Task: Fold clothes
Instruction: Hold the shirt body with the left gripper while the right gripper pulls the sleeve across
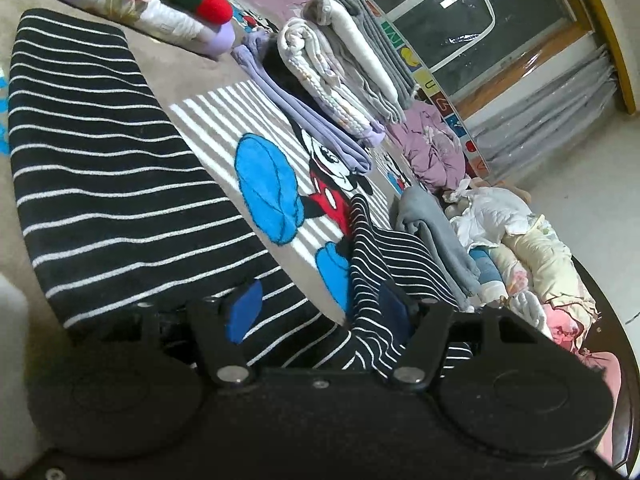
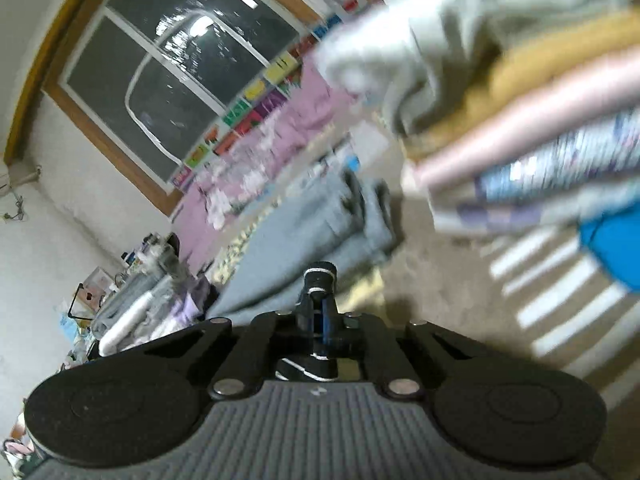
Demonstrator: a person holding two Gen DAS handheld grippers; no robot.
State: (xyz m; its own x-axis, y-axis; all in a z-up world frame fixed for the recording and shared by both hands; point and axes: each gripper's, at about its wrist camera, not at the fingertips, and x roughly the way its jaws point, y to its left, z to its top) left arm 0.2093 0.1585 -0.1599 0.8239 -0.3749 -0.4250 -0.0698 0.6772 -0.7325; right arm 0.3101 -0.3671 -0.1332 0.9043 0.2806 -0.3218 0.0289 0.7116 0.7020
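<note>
A black garment with thin white stripes (image 1: 104, 184) lies as a long folded band on the beige rug in the left wrist view. Its near end runs between the fingers of my left gripper (image 1: 320, 314). The jaws stand apart there, and the left blue pad (image 1: 244, 312) is bare. A bunched fold of the same fabric (image 1: 376, 264) rises over the right finger and hides its pad. In the blurred right wrist view my right gripper (image 2: 320, 280) is shut, with a bit of black white-striped fabric (image 2: 308, 368) pinched between its fingers.
A cartoon-mouse rug (image 1: 280, 184) covers the floor. Folded stacks (image 1: 340, 76) stand behind it, with a lilac bundle and a red-green item (image 1: 160, 4) at the far left. Unfolded clothes (image 1: 516, 240) are heaped at the right. A folded stack (image 2: 540, 132) and grey garment (image 2: 312, 232) lie ahead of the right gripper.
</note>
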